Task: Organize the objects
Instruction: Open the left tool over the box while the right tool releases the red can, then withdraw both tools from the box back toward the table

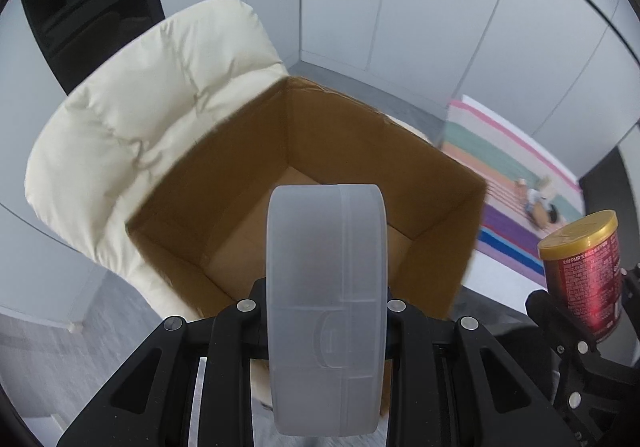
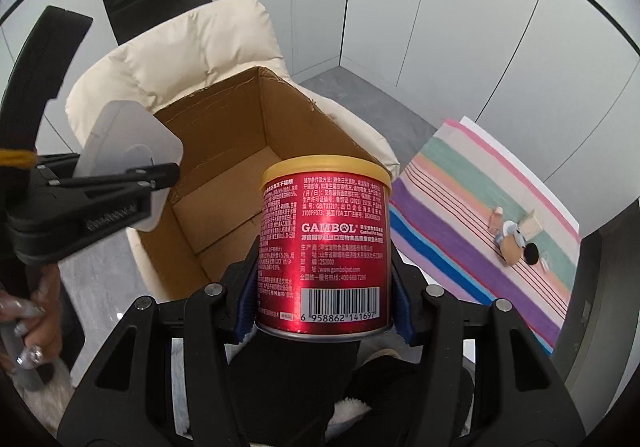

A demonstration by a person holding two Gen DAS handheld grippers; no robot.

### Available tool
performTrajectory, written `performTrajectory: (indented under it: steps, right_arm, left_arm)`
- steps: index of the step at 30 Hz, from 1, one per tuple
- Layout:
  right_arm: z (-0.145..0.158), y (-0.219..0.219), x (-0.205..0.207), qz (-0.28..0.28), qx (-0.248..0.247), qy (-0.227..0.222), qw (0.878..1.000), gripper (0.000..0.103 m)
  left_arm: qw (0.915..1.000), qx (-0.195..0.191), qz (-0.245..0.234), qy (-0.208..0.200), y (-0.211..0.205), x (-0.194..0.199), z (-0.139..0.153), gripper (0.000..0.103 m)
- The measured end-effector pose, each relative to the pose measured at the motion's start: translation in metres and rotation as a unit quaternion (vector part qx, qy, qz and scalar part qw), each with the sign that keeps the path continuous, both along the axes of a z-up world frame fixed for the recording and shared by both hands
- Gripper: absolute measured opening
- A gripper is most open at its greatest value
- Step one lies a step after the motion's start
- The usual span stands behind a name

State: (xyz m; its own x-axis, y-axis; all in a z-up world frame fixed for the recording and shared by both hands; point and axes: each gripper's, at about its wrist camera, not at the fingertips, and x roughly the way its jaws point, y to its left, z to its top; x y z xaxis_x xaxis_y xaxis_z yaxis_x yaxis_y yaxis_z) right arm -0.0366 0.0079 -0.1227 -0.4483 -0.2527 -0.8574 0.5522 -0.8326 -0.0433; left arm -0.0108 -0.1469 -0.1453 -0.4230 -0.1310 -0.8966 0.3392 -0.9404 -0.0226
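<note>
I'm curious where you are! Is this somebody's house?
Probably a room at home: a cream padded chair holding an open cardboard box, and a striped mat on the grey floor with a small doll on it.

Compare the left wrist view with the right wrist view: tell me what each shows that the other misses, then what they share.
Only the left wrist view shows the frosted plastic case edge-on, clamped in the left gripper.

Only the right wrist view shows the person's hand on the left gripper's handle, and the GAMBOL label and barcode on the red can, gripped between the right gripper's blue-padded fingers.

Both show the open cardboard box on the cream cushioned chair, the striped mat with a small doll, and both held items.
</note>
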Motion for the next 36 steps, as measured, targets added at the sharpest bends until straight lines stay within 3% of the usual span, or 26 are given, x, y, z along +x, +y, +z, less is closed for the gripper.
performTrajectory:
  steps: [7, 11, 13, 14, 15, 16, 17, 18, 36]
  right_arm:
    - [-0.03, -0.036, -0.056, -0.019, -0.007, -0.019, 1.0, 0.056]
    - [-0.047, -0.052, -0.077, -0.026, -0.008, -0.027, 0.999, 0.056]
    - [-0.052, -0.055, -0.08, -0.019, -0.013, -0.033, 0.999, 0.056]
    - [-0.054, -0.057, -0.08, -0.009, -0.017, -0.039, 0.999, 0.062]
    - [-0.055, -0.056, -0.08, -0.005, -0.019, -0.044, 0.999, 0.081]
    - [-0.055, -0.056, -0.08, -0.008, -0.019, -0.045, 0.999, 0.09]
    - [-0.054, -0.054, -0.079, -0.012, -0.021, -0.039, 0.999, 0.101]
    - [-0.053, -0.053, -0.078, -0.014, -0.023, -0.032, 0.999, 0.102]
    - [-0.043, -0.026, -0.082, -0.052, -0.047, -0.044, 0.997, 0.102]
  left_arm:
    - [0.9993, -0.028, 0.025, 0.009, -0.021, -0.033, -0.007, 0.028]
    - [0.9992, -0.015, 0.033, 0.019, -0.028, -0.031, -0.007, 0.029]
    - [0.999, -0.003, 0.035, 0.028, -0.032, -0.031, -0.005, 0.042]
    - [0.9989, 0.0, 0.037, 0.028, -0.033, -0.032, -0.004, 0.068]
    - [0.9988, 0.002, 0.042, 0.024, -0.034, -0.032, -0.004, 0.091]
    - [0.9987, 0.002, 0.046, 0.024, -0.035, -0.032, -0.003, 0.097]
    - [0.9983, 0.005, 0.049, 0.03, -0.036, -0.03, -0.001, 0.098]
    - [0.998, 0.011, 0.049, 0.037, -0.038, -0.029, 0.0, 0.098]
    - [0.9986, -0.003, 0.039, 0.035, -0.034, -0.026, 0.0, 0.098]
